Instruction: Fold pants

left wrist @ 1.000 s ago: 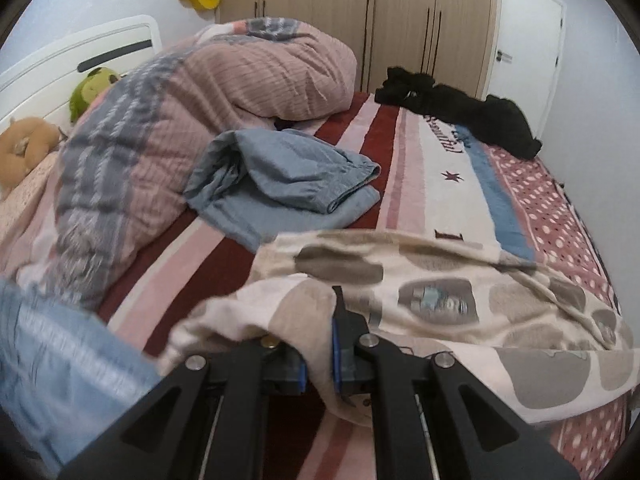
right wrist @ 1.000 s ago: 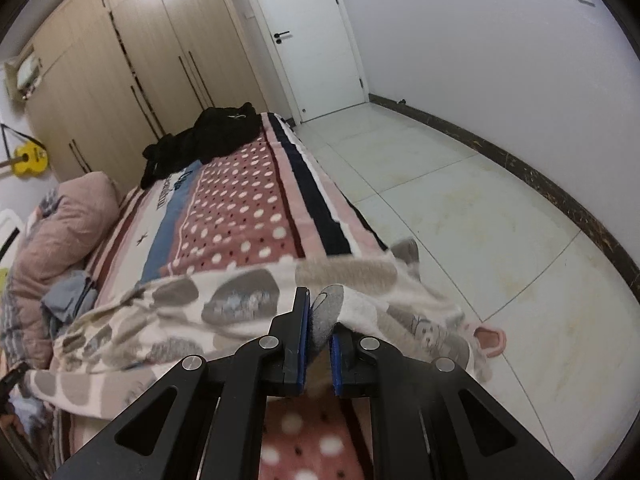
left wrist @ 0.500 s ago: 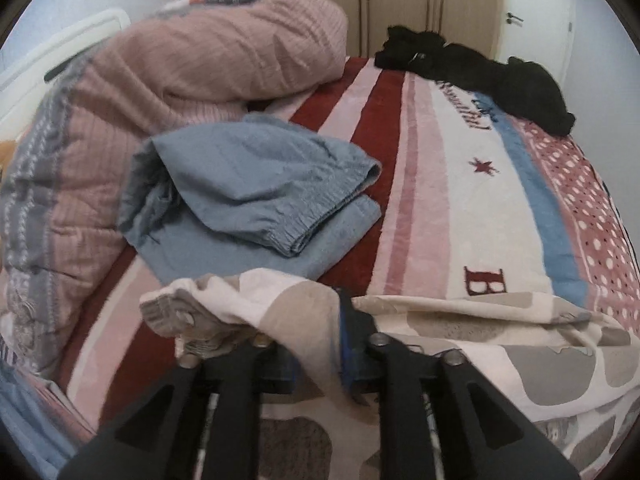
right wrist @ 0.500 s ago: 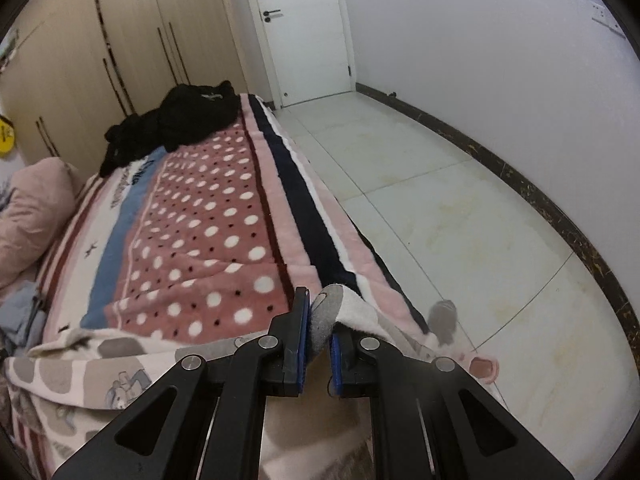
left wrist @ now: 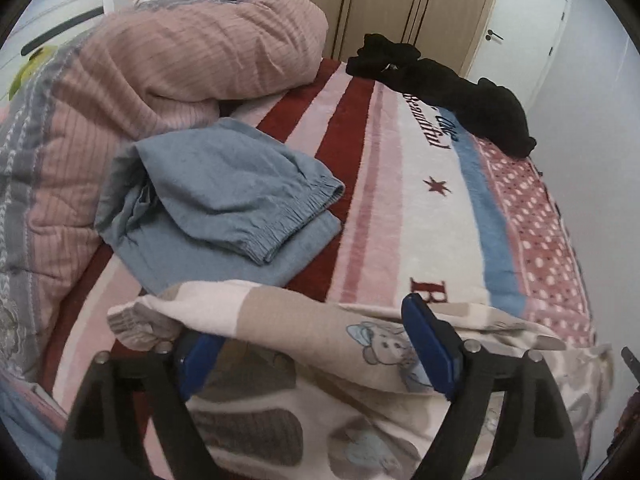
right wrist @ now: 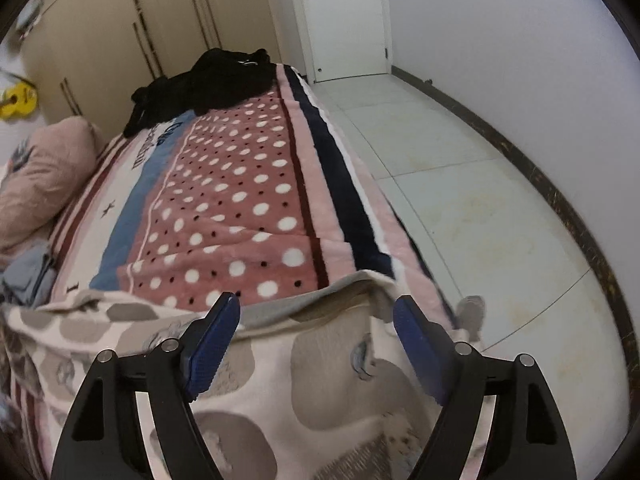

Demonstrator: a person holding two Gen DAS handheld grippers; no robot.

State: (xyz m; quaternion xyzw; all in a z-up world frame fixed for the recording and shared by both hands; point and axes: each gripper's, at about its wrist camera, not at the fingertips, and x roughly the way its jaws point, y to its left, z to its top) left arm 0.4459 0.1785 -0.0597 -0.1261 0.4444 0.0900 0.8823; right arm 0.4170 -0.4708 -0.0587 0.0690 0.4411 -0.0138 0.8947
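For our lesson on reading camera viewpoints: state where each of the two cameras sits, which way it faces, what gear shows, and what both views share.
Left wrist: on the left gripper, tilted down across the bed toward wardrobe and quilt; its opening jaws straddle the patterned pants.
Right wrist: on the right gripper, facing the bed's edge, floor and door; its jaws are opening too.
Shared: pants, black garment, folded blue garment, blanket.

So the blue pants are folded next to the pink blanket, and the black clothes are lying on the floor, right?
Not quite. The blue pants do lie folded beside the pink blanket, but the black clothes are on the far end of the bed, not on the floor. The right wrist view shows it.
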